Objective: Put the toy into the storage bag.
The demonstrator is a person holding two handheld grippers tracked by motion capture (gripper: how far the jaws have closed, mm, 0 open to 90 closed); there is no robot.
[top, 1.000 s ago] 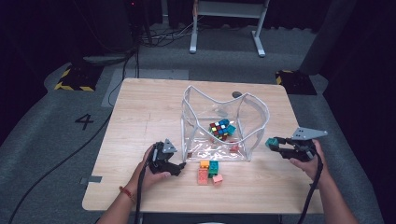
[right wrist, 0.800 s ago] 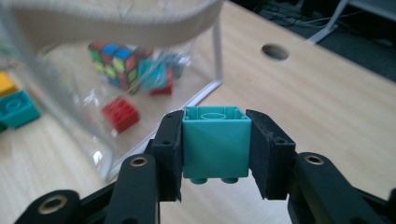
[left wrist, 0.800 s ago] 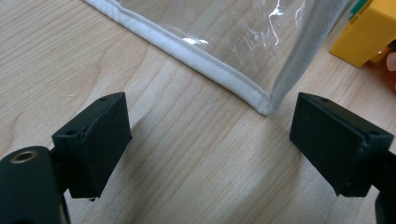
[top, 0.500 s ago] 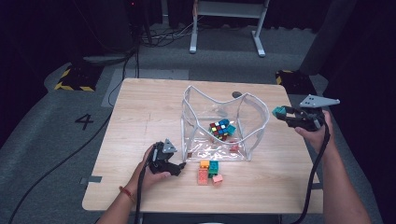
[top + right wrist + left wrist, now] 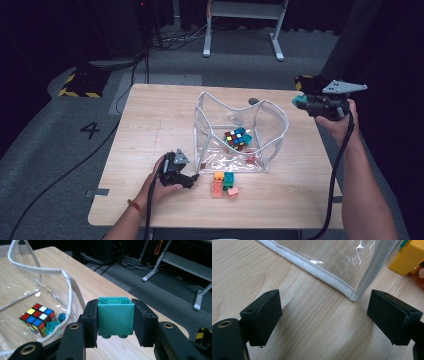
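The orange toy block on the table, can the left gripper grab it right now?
Probably yes. The left gripper rests open on the wooden table, and the orange toy block lies just beyond it outside the clear plastic bag, nothing between.

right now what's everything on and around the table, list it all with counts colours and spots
clear bag: 1, transparent with white trim, open, middle of the table
puzzle cube: 1, multicoloured, inside the bag
teal blocks in bag: 2 or so, beside the cube
held block: 1, teal, between the right gripper's jaws
loose blocks: about 4, orange, teal, pink, on the table in front of the bag
table: 1, light wood
metal frame: 1, grey, on the floor behind the table
left gripper: 1, black, open, resting near the bag's corner
right gripper: 1, black, raised beside the bag's right edge
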